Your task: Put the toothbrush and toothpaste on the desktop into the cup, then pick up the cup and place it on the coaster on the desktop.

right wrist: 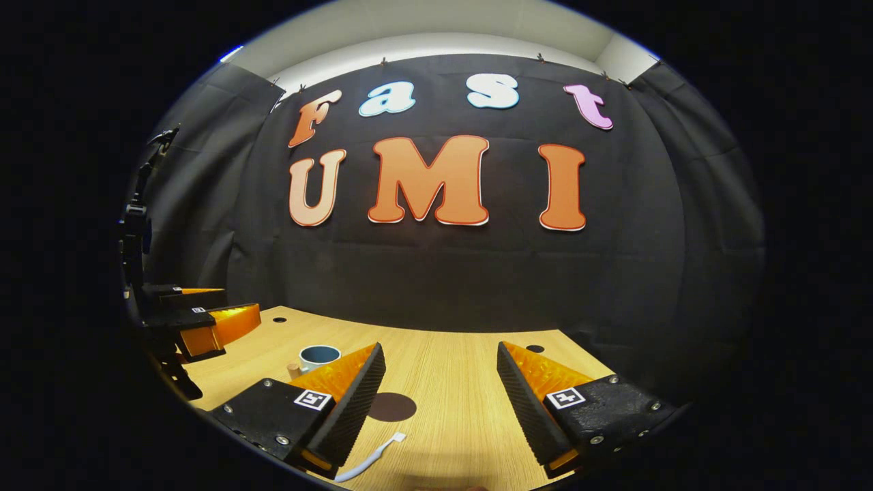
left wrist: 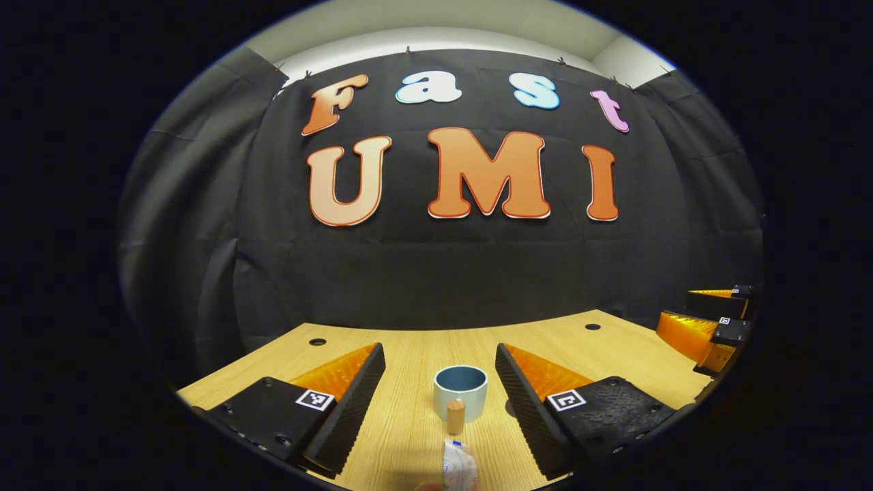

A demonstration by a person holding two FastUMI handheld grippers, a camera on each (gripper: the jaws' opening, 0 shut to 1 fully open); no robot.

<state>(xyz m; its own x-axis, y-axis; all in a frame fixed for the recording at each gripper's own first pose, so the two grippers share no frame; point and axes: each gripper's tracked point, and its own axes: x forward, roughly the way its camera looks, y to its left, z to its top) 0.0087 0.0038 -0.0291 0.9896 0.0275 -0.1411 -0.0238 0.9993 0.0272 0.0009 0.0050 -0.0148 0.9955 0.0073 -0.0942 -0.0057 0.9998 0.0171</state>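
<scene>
In the left gripper view, the left gripper (left wrist: 440,389) hangs above the wooden desktop (left wrist: 409,436) with its two black ribbed fingers spread wide, holding and touching nothing. Framed in the gap between them stands the pale blue cup (left wrist: 460,391), upright and mouth up, with a small wooden-capped item upright just in front of it at 6 o'clock; that looks to be the toothpaste (left wrist: 458,447), its white tube running toward the bottom edge, though the view there is too cramped to be sure. The right gripper (left wrist: 709,320) shows at 3 o'clock, well apart from the cup. In the right gripper view, the right gripper (right wrist: 440,389) is likewise released, fingers wide apart over bare wood. The dark round coaster (right wrist: 392,407) lies just inside its left finger, and the white toothbrush (right wrist: 372,459) lies flat at 7 o'clock, near the coaster but apart from it. The cup sits off at 10 o'clock, beside the left gripper.
</scene>
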